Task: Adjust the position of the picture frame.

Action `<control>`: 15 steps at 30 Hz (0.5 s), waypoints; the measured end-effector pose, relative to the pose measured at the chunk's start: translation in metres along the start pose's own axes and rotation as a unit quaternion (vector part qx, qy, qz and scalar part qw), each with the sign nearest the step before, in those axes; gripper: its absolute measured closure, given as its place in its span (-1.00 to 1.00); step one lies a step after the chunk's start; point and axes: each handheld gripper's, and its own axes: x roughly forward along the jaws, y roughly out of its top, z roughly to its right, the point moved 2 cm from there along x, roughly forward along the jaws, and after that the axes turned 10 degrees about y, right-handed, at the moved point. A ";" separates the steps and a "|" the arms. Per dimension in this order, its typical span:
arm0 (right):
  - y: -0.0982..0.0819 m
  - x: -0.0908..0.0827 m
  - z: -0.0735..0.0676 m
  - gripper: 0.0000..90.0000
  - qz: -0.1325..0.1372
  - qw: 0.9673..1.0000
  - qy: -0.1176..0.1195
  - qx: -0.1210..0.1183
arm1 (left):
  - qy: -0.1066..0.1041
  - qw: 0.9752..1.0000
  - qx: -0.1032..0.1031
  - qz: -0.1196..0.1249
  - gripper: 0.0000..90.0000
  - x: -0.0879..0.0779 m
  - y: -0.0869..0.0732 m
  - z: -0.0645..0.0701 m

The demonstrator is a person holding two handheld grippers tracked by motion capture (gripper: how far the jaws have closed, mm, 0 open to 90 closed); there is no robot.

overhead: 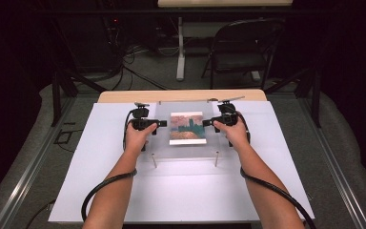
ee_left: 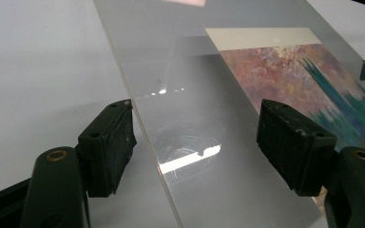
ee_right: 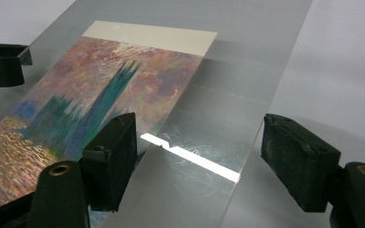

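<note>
Apparently set for a two-sided lift, the left claw [overhead: 163,123] and right claw [overhead: 205,123] gape open astride opposite edges of the clear sheet [overhead: 162,143] covering the print [overhead: 187,128] mid-table; close both together, level.

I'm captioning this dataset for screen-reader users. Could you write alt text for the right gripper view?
Two open black jaws of the right gripper straddle the edge of a clear acrylic sheet above a white table. Under the sheet lies a painted print of a blue-green tower against a pink sky; the left gripper sits at the far side.
</note>
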 end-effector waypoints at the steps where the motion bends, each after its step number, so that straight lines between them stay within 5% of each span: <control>1: 0.000 0.000 0.000 -0.39 0.002 1.000 0.002 0.005 | -0.003 1.000 -0.003 -0.001 -0.37 0.000 0.000 -0.001; 15: -0.001 0.004 0.004 -0.42 0.003 0.999 0.023 0.028 | -0.023 0.999 -0.023 -0.010 -0.37 0.003 -0.001 -0.002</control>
